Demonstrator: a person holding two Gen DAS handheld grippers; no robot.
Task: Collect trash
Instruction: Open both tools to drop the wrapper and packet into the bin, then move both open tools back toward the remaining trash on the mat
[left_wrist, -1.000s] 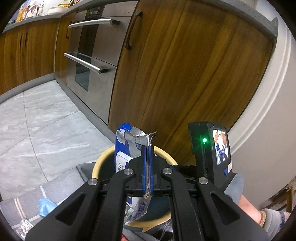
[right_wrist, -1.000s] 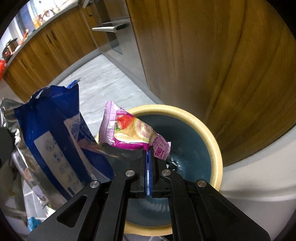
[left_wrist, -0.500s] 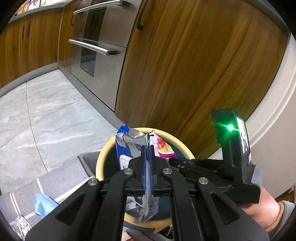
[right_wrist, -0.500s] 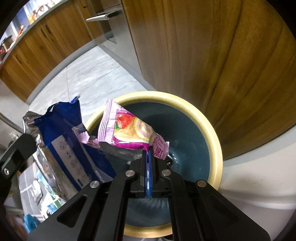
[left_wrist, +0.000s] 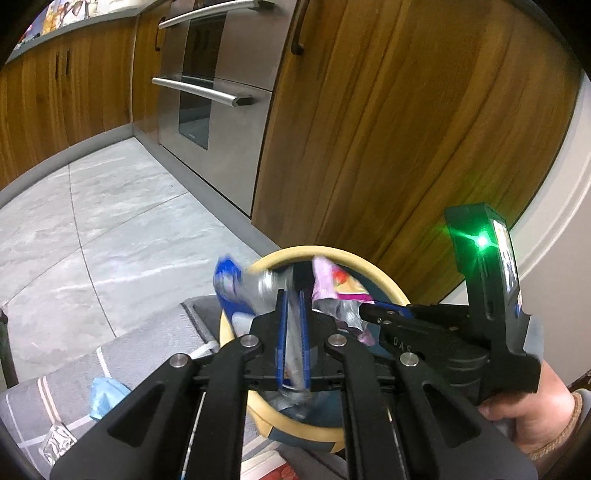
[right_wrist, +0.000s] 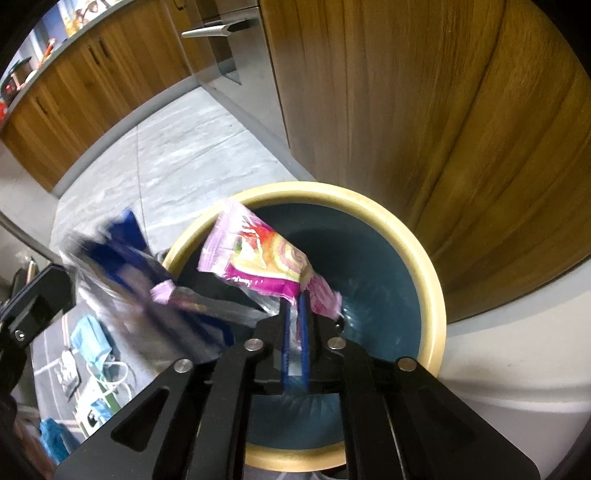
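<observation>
A round bin with a cream rim and blue inside stands on the floor by a wooden cabinet; it also shows in the left wrist view. My left gripper has its jaws slightly parted over the bin, and the blurred blue and silver snack bag slips between them. The bag also shows in the right wrist view. My right gripper has its jaws slightly parted above the bin, with the pink snack wrapper loose between them.
Wooden cabinets and a steel oven stand behind the bin. A grey rug lies left of the bin with a blue face mask and a clear wrapper on it. More litter lies on the rug.
Both grippers have moved down over the bin and their jaws have parted a little. The blue bag and the pink wrapper are blurred and slipping loose.
</observation>
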